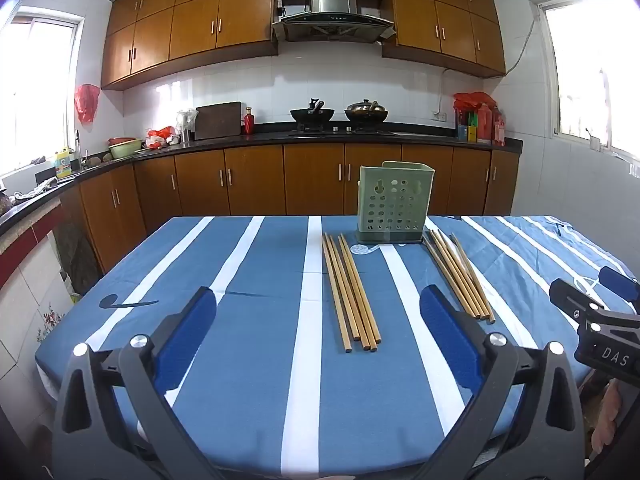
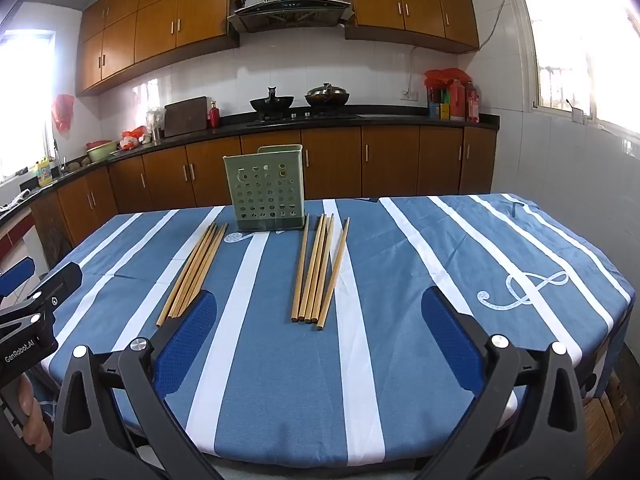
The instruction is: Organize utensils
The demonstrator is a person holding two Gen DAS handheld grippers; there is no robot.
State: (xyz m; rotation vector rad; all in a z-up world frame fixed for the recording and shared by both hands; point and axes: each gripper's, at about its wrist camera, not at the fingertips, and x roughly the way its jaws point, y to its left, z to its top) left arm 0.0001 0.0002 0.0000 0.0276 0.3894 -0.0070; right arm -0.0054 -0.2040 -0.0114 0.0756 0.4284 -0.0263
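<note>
Two loose bundles of wooden chopsticks lie flat on the striped tablecloth (image 1: 248,360), both reaching from the foot of the green perforated utensil holder (image 1: 394,204) toward the near edge of the table. The left bundle (image 1: 351,292) starts just left of the holder's base; the right bundle (image 2: 318,268) starts just right of it, with one stick splayed a little off the others.

The sticks look light, stiff and slim, with a smooth finish, so they will likely roll or slide apart when pinched. A hold across the whole bundle near its middle, or a little toward the ends away from the holder, seems the safest place to gather several at once; lying flat on soft cloth, they may need the lower pad pushed into the fabric to get under them. The holder is thin plastic and probably light enough to tip if a bundle is pushed against its rim rather than dropped in from above.

The left gripper (image 1: 316,340) hangs over the near part of the table, short of the holder, tilted gently downward, tongs spread wide and empty. The right gripper (image 2: 318,340) sits beside it in the same shallow downward tilt, also spread wide with nothing between the pads, the right bundle's near ends just ahead of it
</note>
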